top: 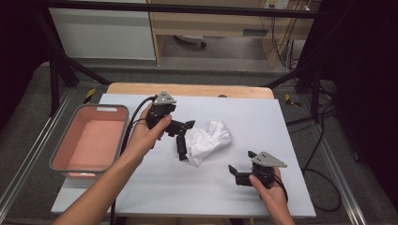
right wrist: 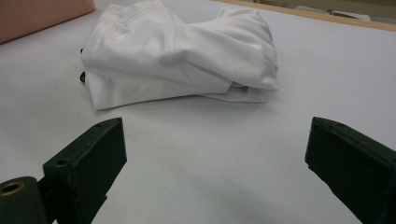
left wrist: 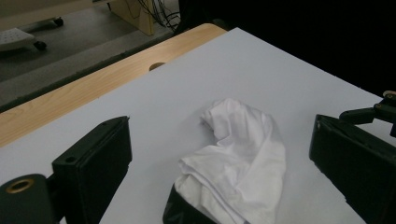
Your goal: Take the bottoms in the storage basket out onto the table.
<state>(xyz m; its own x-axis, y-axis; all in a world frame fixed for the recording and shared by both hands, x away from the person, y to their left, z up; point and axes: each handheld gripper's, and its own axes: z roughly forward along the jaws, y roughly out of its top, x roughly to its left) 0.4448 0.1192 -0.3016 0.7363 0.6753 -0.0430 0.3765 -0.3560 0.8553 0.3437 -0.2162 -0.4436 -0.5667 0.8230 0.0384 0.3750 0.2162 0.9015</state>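
A crumpled white cloth (top: 207,137) lies mid-table on the white table cover (top: 263,117). My left gripper (top: 186,139), held in a hand from the left, is open and low, with its jaws either side of the cloth's left edge. In the left gripper view the cloth (left wrist: 240,156) sits between the wide-apart jaws of that gripper (left wrist: 219,137). My right gripper (top: 240,161) stands open near the front right, a short way from the cloth and holding nothing. From the right gripper view the cloth (right wrist: 182,56) lies ahead of the open right gripper (right wrist: 215,144).
A pink plastic basket (top: 60,149) stands at the table's left edge, with nothing inside it that I can see; its wall (right wrist: 42,11) also shows in the right gripper view. A wooden strip (top: 187,89) runs along the far edge. Cables trail on the floor to the right.
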